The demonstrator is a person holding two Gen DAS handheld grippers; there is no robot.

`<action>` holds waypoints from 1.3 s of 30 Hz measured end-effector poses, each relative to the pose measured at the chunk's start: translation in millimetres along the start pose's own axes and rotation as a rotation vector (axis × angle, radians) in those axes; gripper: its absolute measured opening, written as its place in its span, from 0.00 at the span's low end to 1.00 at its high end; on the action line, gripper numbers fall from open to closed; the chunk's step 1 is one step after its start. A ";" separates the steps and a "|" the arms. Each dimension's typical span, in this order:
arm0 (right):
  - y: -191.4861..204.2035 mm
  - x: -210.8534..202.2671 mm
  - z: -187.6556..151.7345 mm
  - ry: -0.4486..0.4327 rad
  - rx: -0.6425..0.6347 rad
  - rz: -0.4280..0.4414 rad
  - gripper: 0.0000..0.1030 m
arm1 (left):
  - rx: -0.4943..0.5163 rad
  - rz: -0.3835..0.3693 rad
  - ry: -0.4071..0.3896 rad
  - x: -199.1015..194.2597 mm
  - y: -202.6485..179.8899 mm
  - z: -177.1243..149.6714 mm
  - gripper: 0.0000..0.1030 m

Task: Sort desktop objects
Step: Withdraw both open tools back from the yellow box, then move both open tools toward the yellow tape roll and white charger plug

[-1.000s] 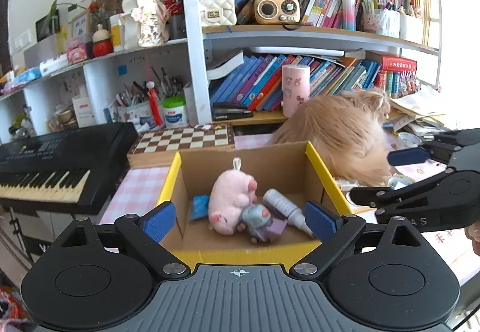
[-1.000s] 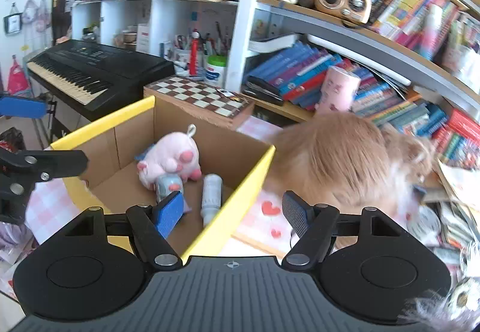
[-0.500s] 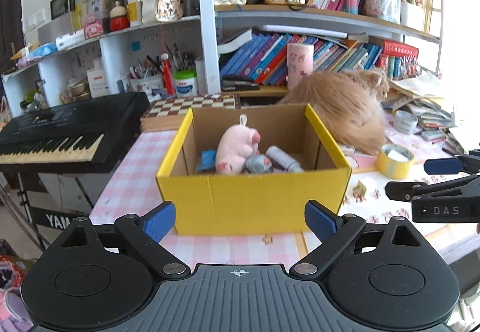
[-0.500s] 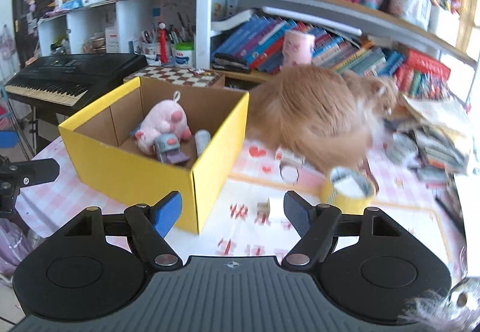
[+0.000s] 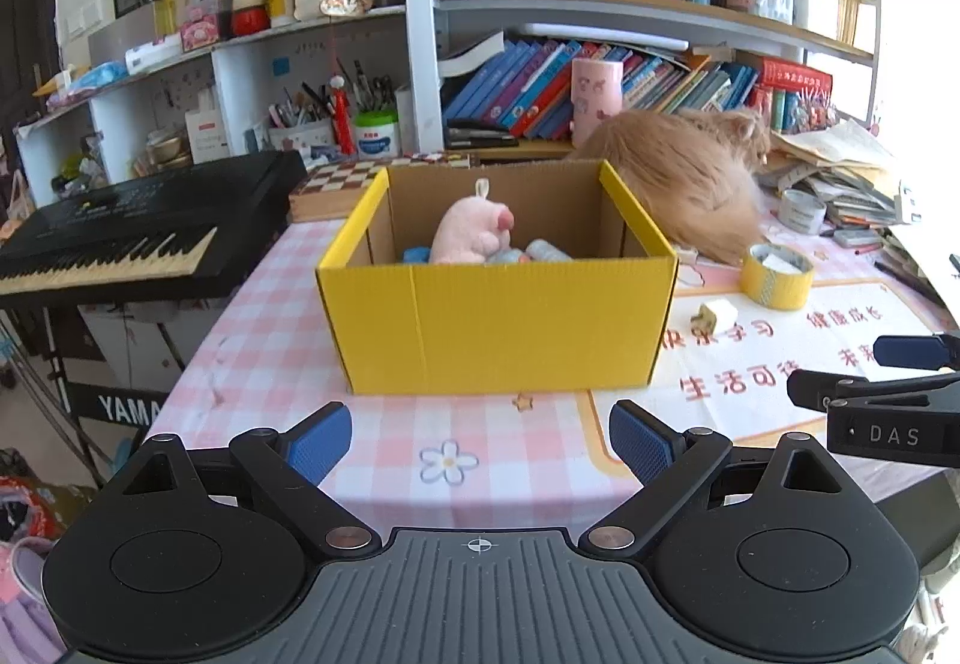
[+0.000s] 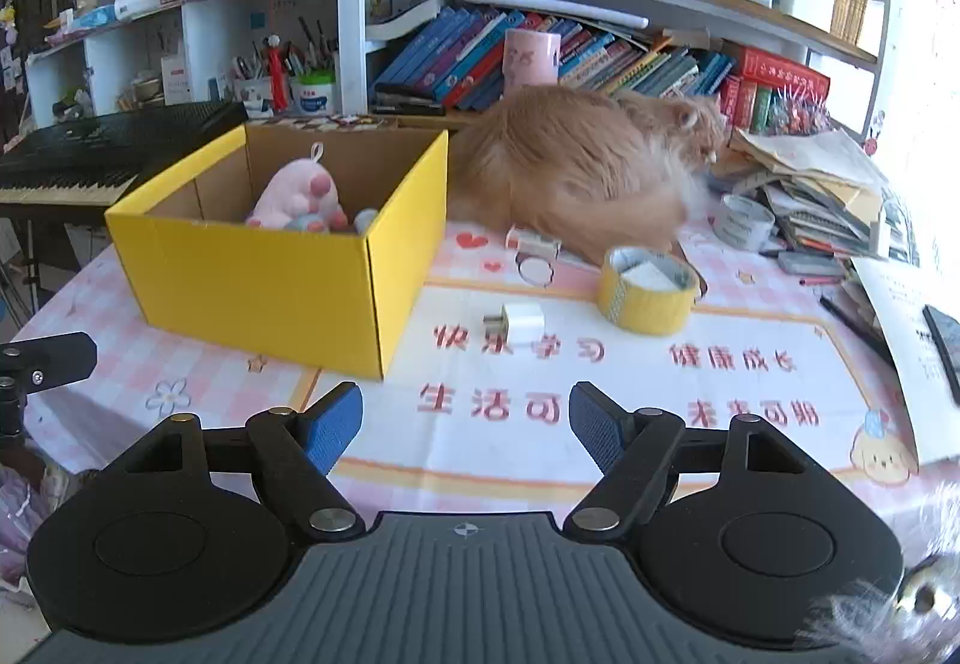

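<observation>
Right wrist view: yellow cardboard box [image 6: 258, 280] holds pink plush pig [image 6: 294, 196].

1 box [image 6: 270, 274], 2 tape rolls [image 6: 649, 291], 1 charger [image 6: 521, 325].

Open yellow cardboard box [image 6: 264, 280] holds pink plush pig [image 6: 294, 196]; white charger cube [image 6: 519, 325] and yellow tape roll [image 6: 648, 289] lie beside it.

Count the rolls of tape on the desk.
2. A yellow roll lies on the mat right of the yellow box; a grey-white roll sits farther back beside the paper pile. Others may hide behind the fluffy animal.
</observation>
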State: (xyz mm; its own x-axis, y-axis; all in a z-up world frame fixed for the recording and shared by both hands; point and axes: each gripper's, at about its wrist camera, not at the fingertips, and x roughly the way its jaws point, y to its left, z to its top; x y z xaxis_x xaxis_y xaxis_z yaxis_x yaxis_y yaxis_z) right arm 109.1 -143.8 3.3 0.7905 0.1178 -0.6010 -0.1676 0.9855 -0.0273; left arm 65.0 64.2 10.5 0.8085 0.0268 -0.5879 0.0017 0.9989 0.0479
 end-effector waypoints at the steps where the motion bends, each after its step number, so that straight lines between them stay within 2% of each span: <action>1: 1.0 -1.0 -2.6 0.007 0.004 0.001 0.72 | -0.003 0.000 0.003 -1.2 0.0 -2.6 0.92; 6: 9.4 -7.5 -16.5 0.036 0.019 0.009 0.72 | -0.015 -0.009 0.018 -5.6 -0.2 -12.6 0.92; 14: 18.2 -14.9 -23.2 0.029 -0.009 -0.010 0.73 | -0.030 -0.013 0.011 -10.8 0.1 -20.0 0.92; 39: -3.5 -21.3 -38.4 0.079 0.030 -0.118 0.78 | 0.099 -0.183 0.039 7.2 -44.8 -16.1 0.92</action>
State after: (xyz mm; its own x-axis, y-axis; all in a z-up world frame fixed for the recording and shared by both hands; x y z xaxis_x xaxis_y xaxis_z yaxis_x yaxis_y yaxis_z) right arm 70.2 -154.5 -14.4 0.7545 -0.0078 -0.6563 -0.0575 0.9953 -0.0780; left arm 61.2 20.3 -8.9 0.7657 -0.1514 -0.6251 0.2058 0.9785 0.0150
